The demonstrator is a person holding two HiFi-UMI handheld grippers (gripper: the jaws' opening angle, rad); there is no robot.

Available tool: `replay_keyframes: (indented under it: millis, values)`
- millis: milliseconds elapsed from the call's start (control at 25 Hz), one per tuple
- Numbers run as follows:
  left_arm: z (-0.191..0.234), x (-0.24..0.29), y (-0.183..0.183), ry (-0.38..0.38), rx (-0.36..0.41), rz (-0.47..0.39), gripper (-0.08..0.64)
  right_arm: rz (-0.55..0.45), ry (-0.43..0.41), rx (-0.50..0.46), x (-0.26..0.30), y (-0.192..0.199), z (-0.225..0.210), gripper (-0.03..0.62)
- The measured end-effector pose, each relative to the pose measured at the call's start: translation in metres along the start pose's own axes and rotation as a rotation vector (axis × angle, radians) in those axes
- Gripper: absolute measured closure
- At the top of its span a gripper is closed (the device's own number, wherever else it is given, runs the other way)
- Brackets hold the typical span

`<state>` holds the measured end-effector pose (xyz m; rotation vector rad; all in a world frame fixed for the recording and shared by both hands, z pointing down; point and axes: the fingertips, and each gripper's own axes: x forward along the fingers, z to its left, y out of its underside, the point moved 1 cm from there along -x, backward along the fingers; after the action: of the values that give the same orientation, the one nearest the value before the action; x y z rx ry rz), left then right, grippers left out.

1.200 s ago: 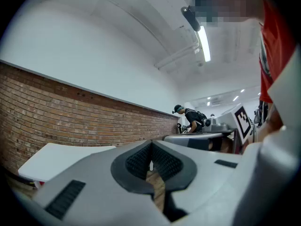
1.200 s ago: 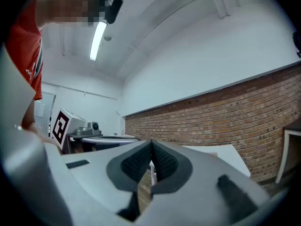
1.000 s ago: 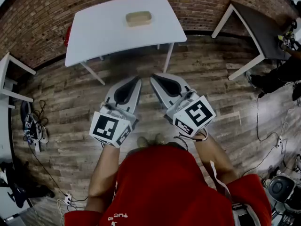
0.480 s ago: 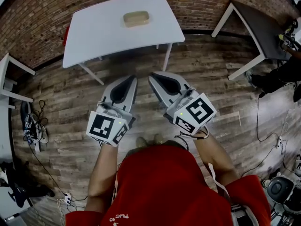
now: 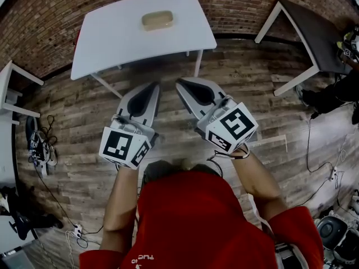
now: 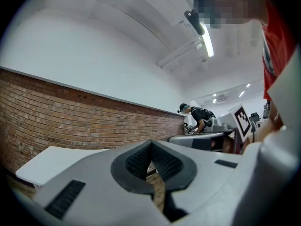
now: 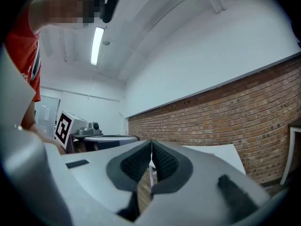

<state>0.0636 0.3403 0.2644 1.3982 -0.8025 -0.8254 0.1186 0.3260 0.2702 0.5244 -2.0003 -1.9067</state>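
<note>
1. My left gripper [image 5: 152, 86] has its jaws pressed together. In the left gripper view the ribbed pads [image 6: 139, 161] meet at the tip of the left gripper [image 6: 151, 146], and only a slit of wood floor shows below them. Nothing is between them.
2. My right gripper [image 5: 180, 83] is the same. In the right gripper view the tips of the right gripper [image 7: 151, 145] are closed on each other and hold nothing.
3. I carry both side by side above the wood floor [image 5: 252, 94]. The two sets of jaws are just apart and angled slightly inward toward one another. I judge the closed jaws fit an empty-handed carry, and the inward angle comes from my forearms converging in front of my red shirt [image 5: 190, 223].
4. The tan block [image 5: 157, 20] lies well ahead of both jaw tips, a little to the left gripper's side. It rests flat on the far half of the white table [image 5: 101, 43]. Flat on its broad face looks like its steadiest way to lie.
5. Its long axis runs crosswise to the way my jaws point, left to right along the table's length. Both ends are rounded, so I cannot call either a front.
6. Neither gripper view shows the block, since both cameras look up past the table top [image 6: 56, 157] to the brick wall [image 7: 244, 107].
7. A dark table [image 5: 314, 32] stands well off to the right of the right jaws.
</note>
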Motion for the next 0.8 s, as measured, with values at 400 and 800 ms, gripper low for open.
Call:
replay_keyframes:
  millis: [400,800]
  values:
    - [0.019,0.030,0.006,-0.019,-0.001,0.013,0.548,0.004,-0.010,-0.004,0.016,0.006,-0.032,0.561]
    - [0.102,0.085,0.013,-0.007,-0.008,0.004,0.548,0.006,0.009,0.000,0.085,0.010,-0.092,0.561]
